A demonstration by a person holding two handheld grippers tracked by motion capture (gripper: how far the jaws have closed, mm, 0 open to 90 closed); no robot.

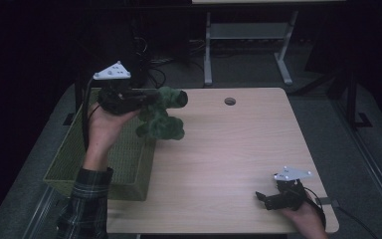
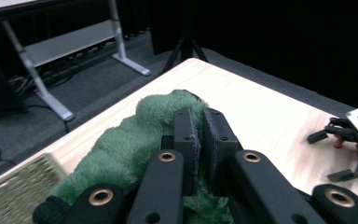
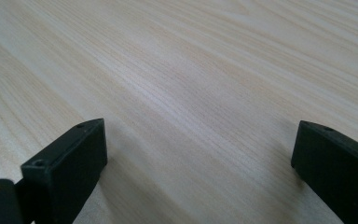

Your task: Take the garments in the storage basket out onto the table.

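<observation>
A green plush toy (image 1: 161,115) hangs in the air over the table's left part, just right of the basket. My left gripper (image 1: 151,97) is shut on it, held level with a hand behind it. In the left gripper view the two pads are nearly together, pinching the green plush toy (image 2: 126,144) between them, and the left gripper (image 2: 201,144) points across the table. Near the table's front right corner rests my right gripper (image 1: 261,196), jaws wide apart. In the right gripper view the right gripper (image 3: 198,154) has only bare wood between its fingers.
A green woven basket (image 1: 69,164) stands at the table's left edge, hanging partly over it. A round cable hole (image 1: 230,101) is in the tabletop (image 1: 229,149) near the far edge. Metal legs of another table (image 1: 283,64) stand behind.
</observation>
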